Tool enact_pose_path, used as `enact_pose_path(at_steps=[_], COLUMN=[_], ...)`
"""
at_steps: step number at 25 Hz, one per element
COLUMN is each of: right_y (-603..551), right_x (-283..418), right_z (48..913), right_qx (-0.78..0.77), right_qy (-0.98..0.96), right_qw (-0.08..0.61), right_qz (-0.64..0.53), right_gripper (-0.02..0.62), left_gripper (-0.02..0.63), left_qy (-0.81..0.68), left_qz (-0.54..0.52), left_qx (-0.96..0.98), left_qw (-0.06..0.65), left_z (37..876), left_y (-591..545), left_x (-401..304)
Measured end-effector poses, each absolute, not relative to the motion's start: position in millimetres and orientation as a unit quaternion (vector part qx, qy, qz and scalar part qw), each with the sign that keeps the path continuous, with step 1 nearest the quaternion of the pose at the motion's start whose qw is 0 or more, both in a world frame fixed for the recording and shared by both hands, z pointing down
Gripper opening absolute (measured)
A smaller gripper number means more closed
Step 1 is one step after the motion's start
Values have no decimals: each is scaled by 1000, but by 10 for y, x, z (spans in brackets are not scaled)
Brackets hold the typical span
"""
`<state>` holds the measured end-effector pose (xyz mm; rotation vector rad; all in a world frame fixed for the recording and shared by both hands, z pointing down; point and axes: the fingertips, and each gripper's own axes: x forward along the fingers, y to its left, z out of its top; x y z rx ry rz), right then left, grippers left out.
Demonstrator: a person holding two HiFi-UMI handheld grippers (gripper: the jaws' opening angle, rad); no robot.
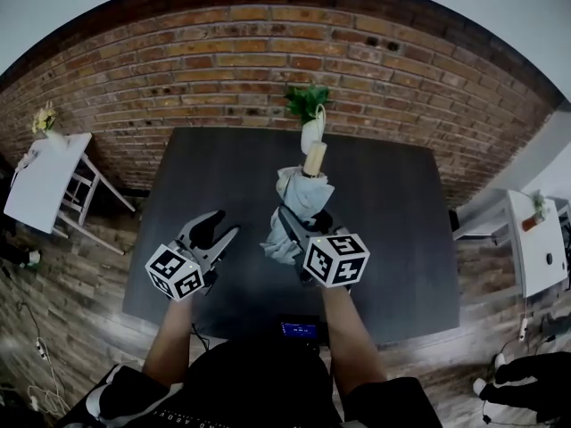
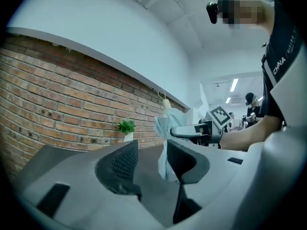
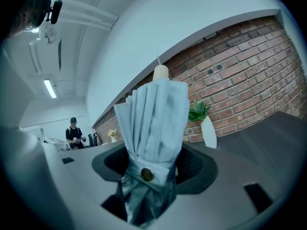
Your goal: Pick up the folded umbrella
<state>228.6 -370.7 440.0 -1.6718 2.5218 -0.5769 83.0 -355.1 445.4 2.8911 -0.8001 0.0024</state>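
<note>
folded umbrella gripped upright over the dark table

the right gripper (image 1: 293, 226) is closed on the folded umbrella (image 1: 299, 199), and its jaws press the grey cloth near the snap strap (image 3: 147, 175). the umbrella stands almost upright over the middle of the table (image 1: 393, 239), pale handle on top; i cannot tell if its lower end is off the table. the left gripper (image 1: 223, 226) is over the table's near left part, jaws apart and empty. a risk, as i judge it: the grip is on soft folds, so the cloth may slide and the umbrella may tilt or fall.
</note>
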Motion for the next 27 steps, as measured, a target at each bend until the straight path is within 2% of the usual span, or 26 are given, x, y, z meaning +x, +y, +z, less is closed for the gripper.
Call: enact_pose_path(at_steps=[3,5,10,27], right_y=[-3655,-3646,-3629,-3594], right_x=[2306,2314,2338,2231], right_z=[4448,4459,4443,4392], right_qx=[-543,-543,-544,-537], right_qy=[818,817,817,823], right_qw=[30,32,26,21], right_qz=[-190,-191,-186,-182], right_gripper=[281,281,281,281], left_gripper=[125,107,6,3], left_qy=[-258,-250,-244,-222], left_qz=[4,8,10,-2], left_qx=[964,966,968,972], left_qw=[67,66,66,81], left_z=[4479,4506,4539,4527], left_y=[-3529,-3511,-3504,-3455], left_x=[892,944,987,1031])
